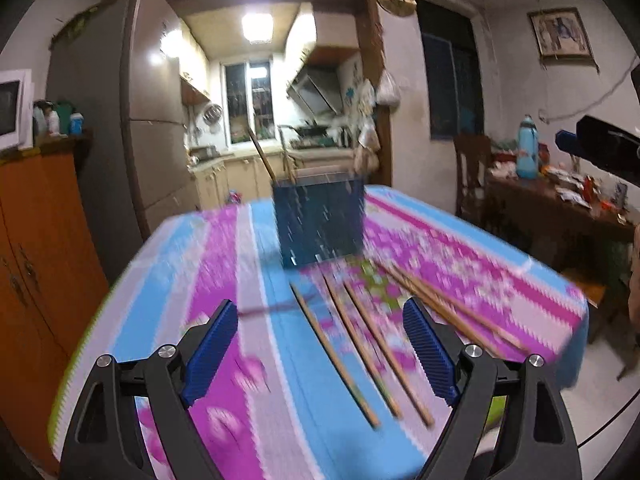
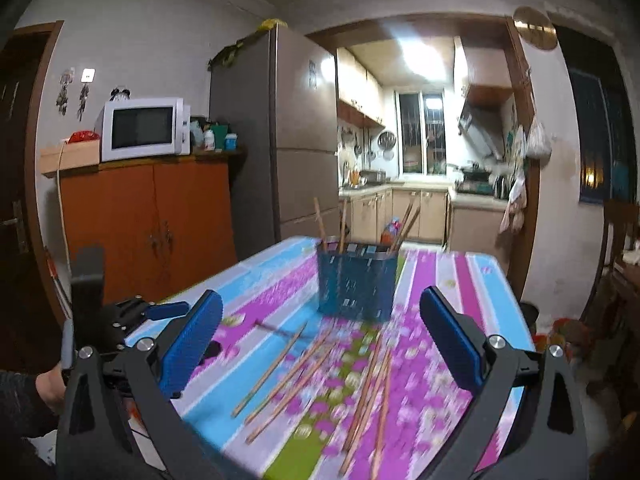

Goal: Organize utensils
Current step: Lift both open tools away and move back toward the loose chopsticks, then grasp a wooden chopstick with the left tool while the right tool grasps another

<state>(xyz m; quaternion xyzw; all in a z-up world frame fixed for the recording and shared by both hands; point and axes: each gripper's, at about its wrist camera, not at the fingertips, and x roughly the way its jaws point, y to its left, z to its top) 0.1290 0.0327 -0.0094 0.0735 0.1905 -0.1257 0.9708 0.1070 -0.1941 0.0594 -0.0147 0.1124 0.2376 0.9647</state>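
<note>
Left tool (image 1: 320, 354) was spread wide, nothing between its blue ribbed pads (image 1: 212, 354), held above the near part of the surface (image 1: 224, 264). Right tool (image 2: 320, 344) likewise gaped, empty, over the same surface from the other side; in the left wrist view only its dark edge showed at far right.

Surface wore a striped cloth in cyan, magenta and pale violet, with a floral band and a green patch. Both views blurred, so fine detail was lost.

Blue utensil holder (image 1: 322, 222) stood upright toward the far middle of the surface, perforated walls, with a few chopsticks (image 2: 404, 226) leaning out of its top at angles.

Loose chopsticks (image 1: 362, 354) lay flat on the cloth in front of the holder, roughly parallel and fanned, their far ends near its base. In the left wrist view three lay between the tool's fingers and a further pair ran past the right finger. Exact count could not be told in the blur. No tool touched them.

A grey fridge (image 2: 276, 132), an orange cabinet (image 2: 148, 216) with a white microwave (image 2: 144, 128) on top, and a lit kitchen stood beyond.
</note>
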